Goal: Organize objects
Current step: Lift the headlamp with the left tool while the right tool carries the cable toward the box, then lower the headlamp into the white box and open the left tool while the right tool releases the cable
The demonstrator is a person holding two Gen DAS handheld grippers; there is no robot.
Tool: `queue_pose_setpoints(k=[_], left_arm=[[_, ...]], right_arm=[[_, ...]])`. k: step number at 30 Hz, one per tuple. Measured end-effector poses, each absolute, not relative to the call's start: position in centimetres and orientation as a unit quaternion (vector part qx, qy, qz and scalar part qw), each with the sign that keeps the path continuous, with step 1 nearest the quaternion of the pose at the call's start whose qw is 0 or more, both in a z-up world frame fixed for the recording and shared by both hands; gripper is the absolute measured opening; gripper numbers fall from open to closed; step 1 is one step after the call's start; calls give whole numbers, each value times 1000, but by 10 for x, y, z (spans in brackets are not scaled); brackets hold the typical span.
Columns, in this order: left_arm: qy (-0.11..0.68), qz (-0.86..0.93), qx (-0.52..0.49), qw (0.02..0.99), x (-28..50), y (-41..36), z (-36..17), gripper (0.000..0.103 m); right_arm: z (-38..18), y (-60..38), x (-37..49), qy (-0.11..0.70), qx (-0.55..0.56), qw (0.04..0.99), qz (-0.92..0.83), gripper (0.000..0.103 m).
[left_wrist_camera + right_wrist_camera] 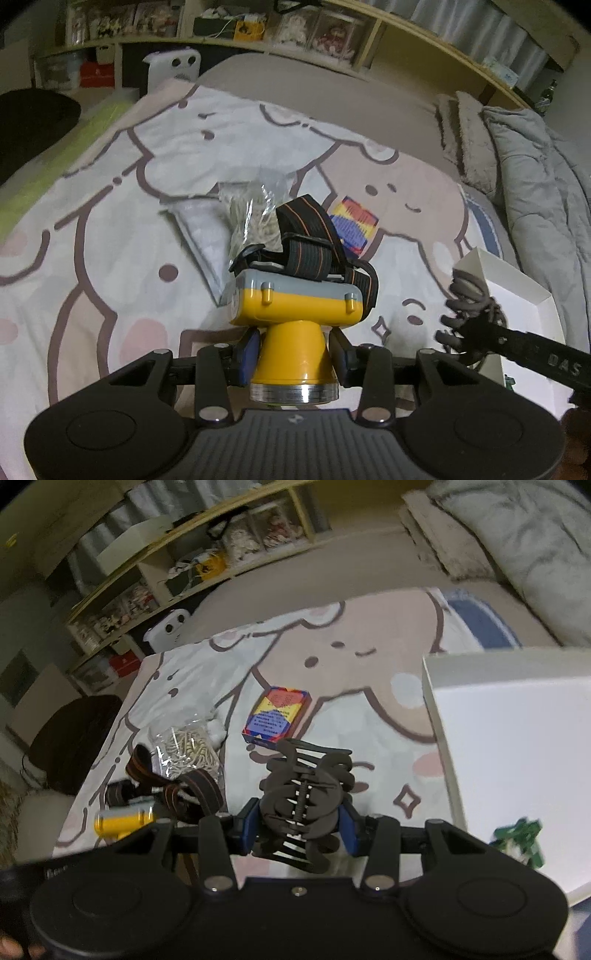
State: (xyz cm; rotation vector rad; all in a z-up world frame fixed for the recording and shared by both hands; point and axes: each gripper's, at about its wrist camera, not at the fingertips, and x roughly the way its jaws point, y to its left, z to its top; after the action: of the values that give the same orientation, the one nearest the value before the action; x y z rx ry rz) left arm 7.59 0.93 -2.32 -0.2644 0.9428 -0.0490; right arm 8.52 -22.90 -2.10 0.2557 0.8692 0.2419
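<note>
Bed: blanket, box, cards.

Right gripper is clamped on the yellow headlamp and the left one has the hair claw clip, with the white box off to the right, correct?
Swapped. The right gripper is clamped on the dark hair claw clip, as the right wrist view shows; the left gripper holds the yellow headlamp, per the left wrist view. The white box is off to the right.

The letters "DAS" show on the right gripper's black arm.
</note>
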Motion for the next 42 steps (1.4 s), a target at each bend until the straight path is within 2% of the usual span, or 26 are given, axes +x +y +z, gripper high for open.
queue_pose_setpoints(k=[8, 19, 34, 42], left_arm=[[422, -53, -94, 900, 80, -17, 5, 42], [409, -112, -71, 903, 103, -103, 15, 42], [405, -198, -41, 892, 131, -232, 6, 42], [447, -235, -50, 861, 143, -278, -20, 42]], right_arm=[[16, -254, 71, 374, 78, 915, 127, 45], [30, -350, 68, 374, 65, 923, 66, 45], [9, -453, 63, 401, 57, 914, -4, 45], [-8, -466, 65, 424, 36, 905, -11, 45]])
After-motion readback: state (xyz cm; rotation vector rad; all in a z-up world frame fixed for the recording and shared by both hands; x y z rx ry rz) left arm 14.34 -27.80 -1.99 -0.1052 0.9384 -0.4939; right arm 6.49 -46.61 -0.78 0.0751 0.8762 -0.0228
